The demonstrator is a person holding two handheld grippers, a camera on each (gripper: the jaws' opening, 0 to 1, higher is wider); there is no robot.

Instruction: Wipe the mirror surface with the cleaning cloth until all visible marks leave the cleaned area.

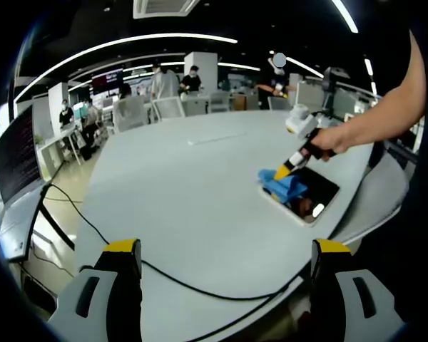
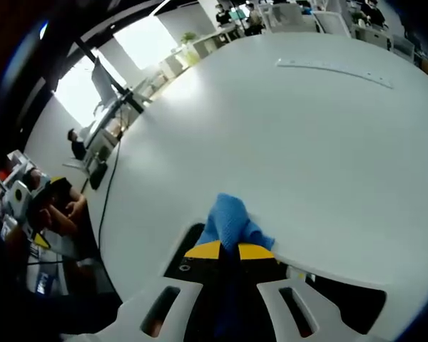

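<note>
At right of centre in the left gripper view, the right hand-held gripper [image 1: 284,171] clamps the cloth [image 1: 283,185] on the mirror [image 1: 315,194] near the desk [image 1: 200,185] edge; pushing outward could slide it off. The left hand-held gripper [image 1: 225,267] stands apart, empty.

Bright ceiling strip lights [image 1: 157,39]; window glare [image 2: 139,39]; strong fisheye bending; soft, slightly blurred edges.
</note>
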